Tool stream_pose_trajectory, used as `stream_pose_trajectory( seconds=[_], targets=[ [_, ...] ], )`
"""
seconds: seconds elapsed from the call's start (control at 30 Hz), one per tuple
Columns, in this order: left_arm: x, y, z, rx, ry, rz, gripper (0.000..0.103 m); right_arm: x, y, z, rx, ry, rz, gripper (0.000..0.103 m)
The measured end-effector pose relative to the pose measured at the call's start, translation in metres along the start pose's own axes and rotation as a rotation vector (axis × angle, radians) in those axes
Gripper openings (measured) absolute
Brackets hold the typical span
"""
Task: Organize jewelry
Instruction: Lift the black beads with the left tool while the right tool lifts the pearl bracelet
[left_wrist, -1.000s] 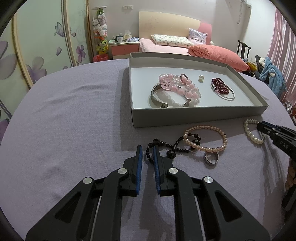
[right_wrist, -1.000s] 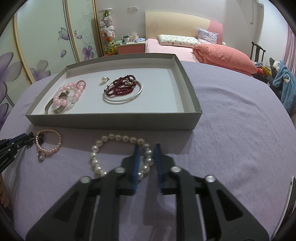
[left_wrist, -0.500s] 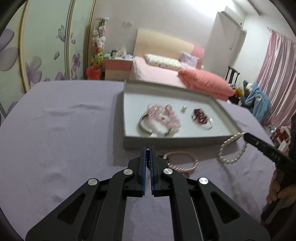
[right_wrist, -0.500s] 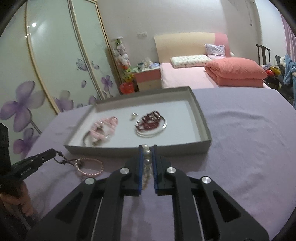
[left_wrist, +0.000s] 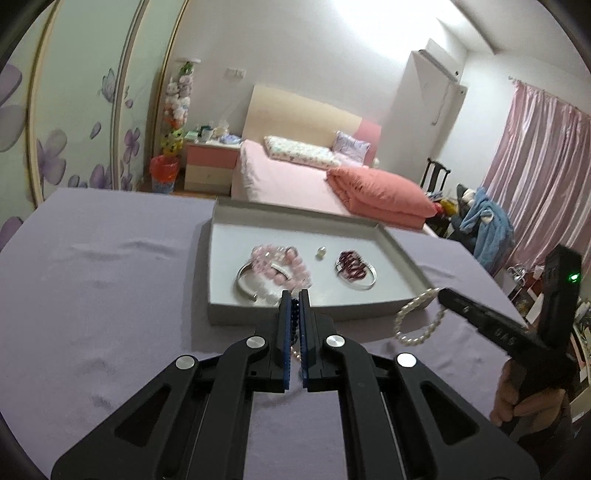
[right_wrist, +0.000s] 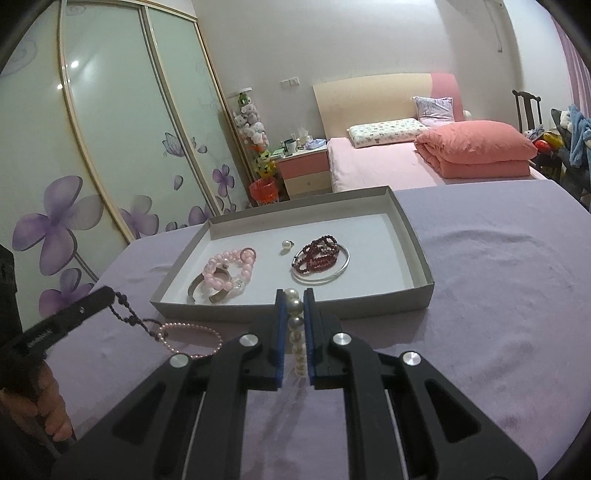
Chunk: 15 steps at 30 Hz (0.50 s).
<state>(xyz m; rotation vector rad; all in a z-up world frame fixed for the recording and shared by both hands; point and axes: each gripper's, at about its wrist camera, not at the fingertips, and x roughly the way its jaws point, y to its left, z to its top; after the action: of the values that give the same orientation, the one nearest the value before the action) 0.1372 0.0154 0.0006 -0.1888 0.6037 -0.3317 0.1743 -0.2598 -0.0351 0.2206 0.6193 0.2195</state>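
Observation:
A grey shallow box on the purple cloth holds a pink bead bracelet, a silver cuff, a pearl ring and a dark red bracelet in a silver bangle. My left gripper is shut on a dark bead bracelet, lifted before the box. A thin pink pearl bracelet hangs tangled with it. My right gripper is shut on a white pearl bracelet, held above the cloth at the box's front edge.
The purple cloth spreads wide around the box. Behind it stand a pink bed, a nightstand and a floral wardrobe. A pink curtain hangs at the right.
Both grippers closed on bracelets on the cloth and lifted them: the left took the dark bead bracelet, the right the white pearl one. Both now sit higher, near the box front.

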Motion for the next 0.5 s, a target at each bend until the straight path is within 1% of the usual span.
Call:
stream_pose_trajectory(
  seconds=[0.17, 0.2, 0.23, 0.27, 0.3, 0.33, 0.37, 0.43, 0.5],
  targets=[
    [-0.01, -0.005, 0.004, 0.003, -0.048, -0.037, 0.005, -0.003, -0.001, -0.001, 0.004, -0.007, 0.007, 0.01],
    [-0.011, -0.005, 0.005, -0.006, -0.057, -0.053, 0.004, -0.002, 0.0, -0.001, 0.004, -0.007, 0.007, 0.01],
    [-0.013, -0.003, 0.006, -0.028, -0.066, -0.096, 0.005, -0.002, 0.0, -0.001, 0.004, -0.007, 0.006, 0.01],
    [-0.015, -0.003, 0.007, -0.033, -0.073, -0.107, 0.005, -0.002, 0.0, -0.001, 0.004, -0.006, 0.006, 0.01],
    [-0.018, -0.002, 0.008, -0.046, -0.089, -0.142, 0.005, -0.002, 0.0, -0.001, 0.005, -0.005, 0.005, 0.01],
    [-0.02, -0.001, 0.009, -0.052, -0.097, -0.157, 0.005, -0.002, -0.001, -0.001, 0.006, -0.004, 0.005, 0.01],
    [-0.021, -0.002, 0.01, -0.05, -0.106, -0.156, 0.004, -0.001, -0.001, -0.001, 0.008, -0.003, 0.003, 0.01],
    [-0.025, -0.002, 0.01, -0.048, -0.131, -0.191, 0.005, -0.002, -0.002, -0.001, 0.011, 0.0, 0.004, 0.01],
    [-0.027, -0.006, 0.011, -0.025, -0.146, -0.172, 0.005, -0.002, -0.002, -0.002, 0.011, 0.0, 0.003, 0.01]
  ],
)
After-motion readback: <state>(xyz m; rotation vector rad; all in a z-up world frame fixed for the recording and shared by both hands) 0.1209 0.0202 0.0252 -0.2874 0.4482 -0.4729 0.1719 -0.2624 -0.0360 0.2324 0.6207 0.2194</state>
